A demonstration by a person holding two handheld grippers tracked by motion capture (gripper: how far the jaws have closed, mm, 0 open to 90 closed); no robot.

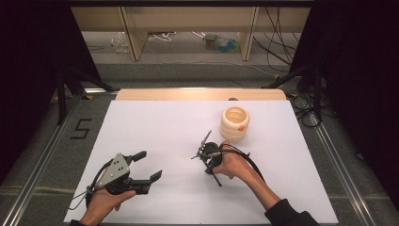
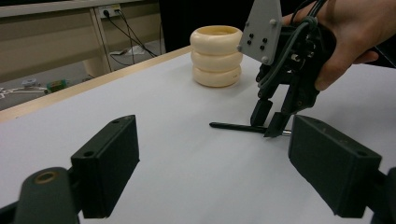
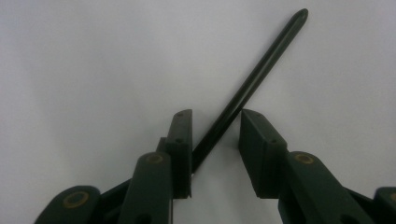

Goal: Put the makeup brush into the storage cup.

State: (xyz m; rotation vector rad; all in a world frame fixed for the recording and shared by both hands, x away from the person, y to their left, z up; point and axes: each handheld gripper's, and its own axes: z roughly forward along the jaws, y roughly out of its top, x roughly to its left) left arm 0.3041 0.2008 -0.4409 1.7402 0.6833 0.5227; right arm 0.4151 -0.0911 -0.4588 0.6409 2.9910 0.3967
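A thin black pen (image 3: 254,74) lies flat on the white table (image 1: 160,122). My right gripper (image 3: 215,116) points down over it with one jaw on each side, a gap left around the pen, so it is open. The left gripper view shows the same right gripper (image 2: 269,122) held in a hand, its tips at the pen (image 2: 233,126). In the high view the right gripper (image 1: 207,161) is near the table's middle, and the pen (image 1: 217,180) sticks out below the hand. My left gripper (image 1: 149,165) rests at the front left, wide open and holding nothing.
A cream holder (image 1: 235,123) made of three stacked rings stands behind the right gripper, toward the back right; the left gripper view shows this holder (image 2: 216,56) too. A wooden strip (image 1: 197,94) edges the table's far side. Dark curtains and cables flank the table.
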